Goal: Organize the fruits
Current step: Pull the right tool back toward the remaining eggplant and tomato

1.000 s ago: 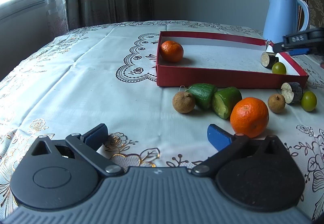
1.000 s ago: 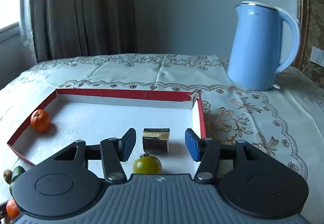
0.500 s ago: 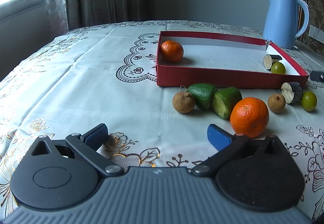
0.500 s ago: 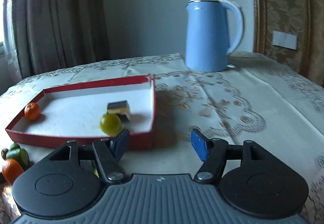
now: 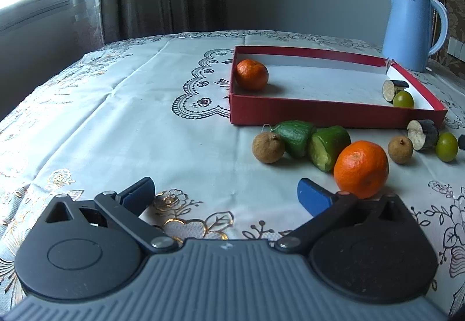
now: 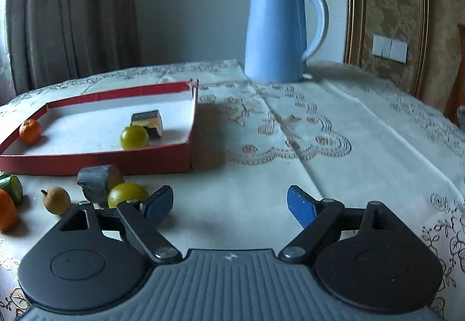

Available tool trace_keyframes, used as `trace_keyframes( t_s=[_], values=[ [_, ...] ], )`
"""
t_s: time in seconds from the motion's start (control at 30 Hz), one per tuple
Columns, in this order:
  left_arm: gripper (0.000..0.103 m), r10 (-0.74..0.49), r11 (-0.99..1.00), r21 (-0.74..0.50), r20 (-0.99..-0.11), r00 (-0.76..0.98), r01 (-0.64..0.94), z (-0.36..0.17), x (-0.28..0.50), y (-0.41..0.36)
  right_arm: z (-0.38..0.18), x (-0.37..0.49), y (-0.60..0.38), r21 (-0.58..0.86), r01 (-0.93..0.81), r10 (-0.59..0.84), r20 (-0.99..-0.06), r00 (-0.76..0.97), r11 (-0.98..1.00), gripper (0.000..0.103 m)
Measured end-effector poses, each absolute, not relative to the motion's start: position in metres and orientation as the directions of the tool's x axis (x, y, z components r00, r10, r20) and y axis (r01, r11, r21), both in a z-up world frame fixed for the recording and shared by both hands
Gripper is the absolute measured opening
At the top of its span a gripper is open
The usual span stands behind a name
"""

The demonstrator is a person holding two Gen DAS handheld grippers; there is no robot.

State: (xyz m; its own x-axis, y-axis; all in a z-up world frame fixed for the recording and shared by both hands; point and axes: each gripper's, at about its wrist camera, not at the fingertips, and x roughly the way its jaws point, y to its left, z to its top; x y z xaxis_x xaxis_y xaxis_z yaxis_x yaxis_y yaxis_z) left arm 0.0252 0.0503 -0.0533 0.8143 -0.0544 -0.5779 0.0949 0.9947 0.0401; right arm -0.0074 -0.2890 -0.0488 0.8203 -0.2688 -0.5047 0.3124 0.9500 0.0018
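Note:
A red tray point(image 5: 319, 114) point(image 6: 96, 159) holds a small mandarin point(image 5: 251, 74) point(image 6: 30, 131), a dark cut fruit piece point(image 5: 392, 88) point(image 6: 148, 122) and a green round fruit point(image 5: 403, 99) point(image 6: 134, 137). In front of the tray lie a big mandarin point(image 5: 361, 169), two green cut pieces point(image 5: 330, 151), two brown longans point(image 5: 268, 147) point(image 6: 56, 200), a dark cut piece point(image 5: 422, 135) point(image 6: 97, 183) and a green round fruit point(image 5: 446, 146) point(image 6: 128, 194). My left gripper point(image 5: 225, 194) is open over bare cloth. My right gripper point(image 6: 229, 203) is empty, its jaws opening, just right of that green fruit.
A blue kettle point(image 5: 412, 30) point(image 6: 279, 33) stands behind the tray at the back right. A patterned white tablecloth point(image 5: 116, 117) covers the table. Curtains and a window are at the far left, a wall switch point(image 6: 389, 48) at the right.
My right gripper pulled back out of the tray, sank to the cloth in front of it and spread its jaws wider. The left gripper stayed still.

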Motion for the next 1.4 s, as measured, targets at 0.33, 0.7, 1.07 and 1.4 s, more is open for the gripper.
trace_keyframes(
  t_s=[0.33, 0.7, 1.07, 1.4],
  values=[
    [0.103, -0.050, 0.995, 0.043, -0.582, 0.812, 0.092, -0.047, 0.030, 0.048, -0.055, -0.001, -0.294, 0.014, 0.314, -0.253, -0.559, 0.789, 0.949, 0.091],
    [0.102, -0.051, 0.989, 0.087, -0.556, 0.829, 0.119, -0.040, 0.044, 0.039, -0.054, -0.010, -0.292, 0.043, 0.233, -0.170, -0.557, 0.813, 0.971, 0.092],
    [0.082, -0.117, 0.974, 0.097, -0.564, 0.817, 0.207, -0.044, 0.051, 0.045, -0.055, -0.007, -0.291, 0.029, 0.232, -0.176, -0.568, 0.804, 0.972, 0.093],
    [0.035, -0.194, 0.956, 0.068, -0.584, 0.789, 0.286, -0.044, 0.064, 0.046, -0.055, -0.005, -0.289, 0.009, 0.235, -0.187, -0.576, 0.796, 0.972, 0.094]
  ],
)
